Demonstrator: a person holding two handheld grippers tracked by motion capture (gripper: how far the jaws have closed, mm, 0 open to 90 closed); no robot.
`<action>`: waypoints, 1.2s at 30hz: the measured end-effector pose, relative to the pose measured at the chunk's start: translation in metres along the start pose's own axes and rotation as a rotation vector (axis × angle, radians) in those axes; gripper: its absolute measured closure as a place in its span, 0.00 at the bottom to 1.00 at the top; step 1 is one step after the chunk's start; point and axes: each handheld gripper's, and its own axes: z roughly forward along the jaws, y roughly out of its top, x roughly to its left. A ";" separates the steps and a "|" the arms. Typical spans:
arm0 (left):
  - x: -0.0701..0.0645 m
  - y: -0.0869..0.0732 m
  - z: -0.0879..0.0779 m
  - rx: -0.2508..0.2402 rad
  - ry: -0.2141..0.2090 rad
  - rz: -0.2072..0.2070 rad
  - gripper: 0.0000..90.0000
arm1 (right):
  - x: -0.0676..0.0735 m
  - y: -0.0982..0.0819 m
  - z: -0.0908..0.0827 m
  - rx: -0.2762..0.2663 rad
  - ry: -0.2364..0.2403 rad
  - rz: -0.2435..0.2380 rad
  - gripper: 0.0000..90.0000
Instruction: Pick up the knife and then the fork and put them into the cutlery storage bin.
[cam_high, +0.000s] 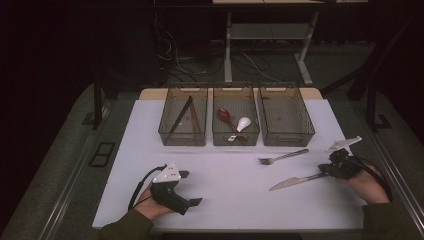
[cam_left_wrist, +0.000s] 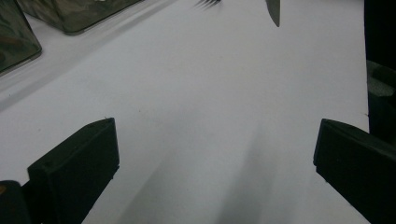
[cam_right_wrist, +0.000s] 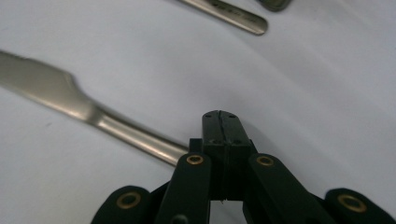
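We see right gripper (cam_right_wrist: 220, 116) jaws together, seemingly clamped on knife (cam_high: 296, 181) handle end; knife on white table (cam_high: 225, 190) below fork (cam_high: 283, 157). Left gripper (cam_high: 192, 189) jaws apart, holding nothing.

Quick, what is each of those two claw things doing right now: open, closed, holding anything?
Left gripper: open, holding nothing, resting over bare white table.
Right gripper: jaws shut, at the knife handle; whether they clamp it cannot be told.
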 end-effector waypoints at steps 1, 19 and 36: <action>0.000 0.000 0.000 -0.001 0.000 -0.002 0.00 | 0.002 -0.001 -0.002 0.001 0.005 -0.008 1.00; 0.000 0.000 0.001 -0.001 -0.002 -0.003 0.00 | -0.003 -0.019 -0.011 0.072 0.012 -0.009 1.00; -0.001 0.001 0.002 -0.002 -0.005 -0.004 0.00 | 0.045 0.002 -0.026 0.221 0.186 -0.413 0.79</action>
